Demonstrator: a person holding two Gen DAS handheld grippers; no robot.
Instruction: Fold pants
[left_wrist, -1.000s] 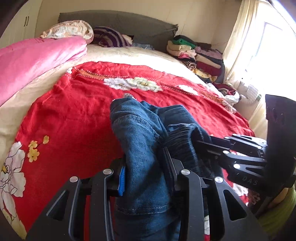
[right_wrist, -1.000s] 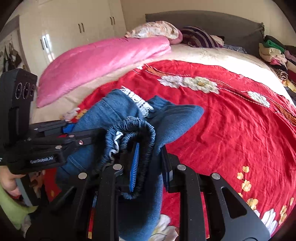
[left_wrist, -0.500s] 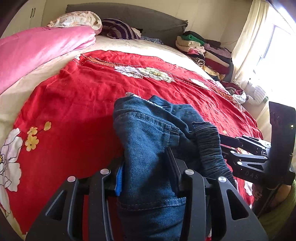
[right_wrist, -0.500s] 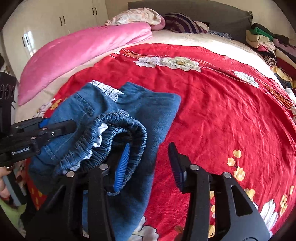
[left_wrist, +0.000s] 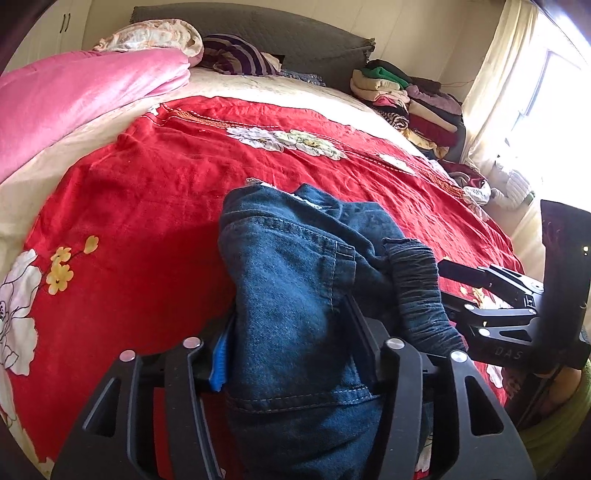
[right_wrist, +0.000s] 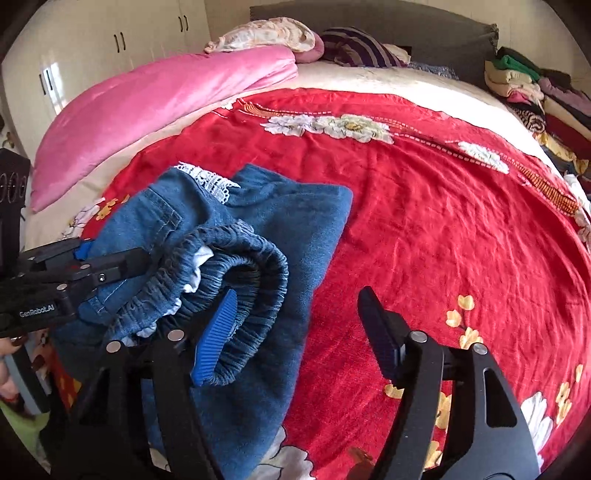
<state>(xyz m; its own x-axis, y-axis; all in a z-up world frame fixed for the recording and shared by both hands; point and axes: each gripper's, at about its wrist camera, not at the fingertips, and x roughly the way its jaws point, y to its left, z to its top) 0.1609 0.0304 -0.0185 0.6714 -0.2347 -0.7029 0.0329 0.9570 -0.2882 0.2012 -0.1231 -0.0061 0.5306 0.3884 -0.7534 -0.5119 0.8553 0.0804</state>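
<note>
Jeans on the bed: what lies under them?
The red floral blanket spreads out from beneath the folded jeans. Whatever lies directly under the denim is hidden. The left gripper clamps them; the right gripper is open.

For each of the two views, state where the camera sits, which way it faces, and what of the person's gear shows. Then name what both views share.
Left wrist: behind the left gripper, facing the headboard; its fingers clamp the blue denim pants; right gripper at the right edge.
Right wrist: behind the open right gripper, facing the same way; left gripper at the left edge.
Shared: pants, red floral bedspread, pink quilt.
</note>
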